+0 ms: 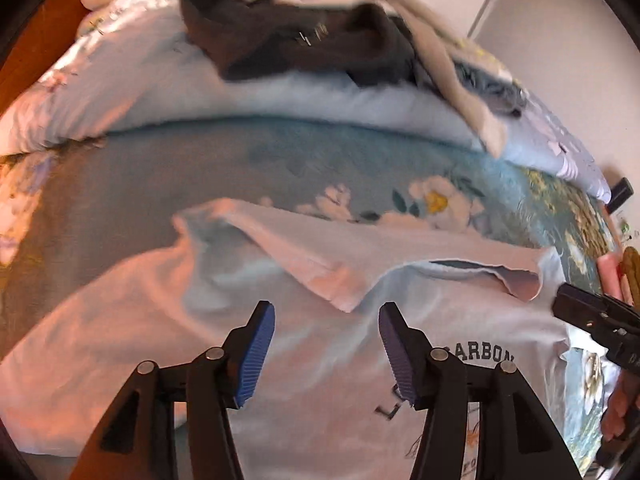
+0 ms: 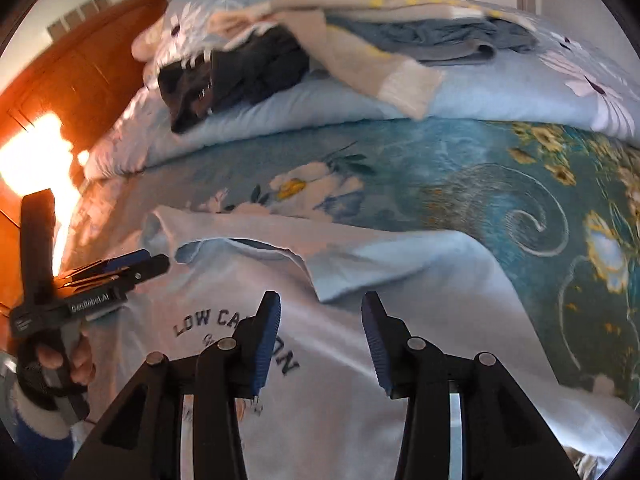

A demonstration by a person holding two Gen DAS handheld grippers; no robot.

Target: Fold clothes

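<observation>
Both grippers hang over the bed with nothing between their pads: my left gripper has its blue pads apart above the shirt's chest, and my right gripper is likewise apart, a little narrower, also clear of the cloth. Directly below and ahead of both lies the pale blue T-shirt, spread printed side up on the floral bedspread near the bed's front edge. Its long axis seems to run from me toward the far side of the bed, with the neck end farthest away, though blur makes the outline uncertain. Dark lettering, partly readable as "LOW CARBON", crosses the chest. One sleeve is folded in across the upper chest, ending in a loose corner just ahead of my left gripper, which looks the nearer of the two to it. From the right wrist view, the matching fold sits just ahead of my right gripper, so each hand has cloth within easy reach. The fabric looks thin, soft and lightly rumpled, likely to slide and crease when lifted. Toward the bed's far edge, well apart from the shirt, a pale blue quilt carries a heap of other clothes, dark brown, beige and grey-blue, not yet folded.
</observation>
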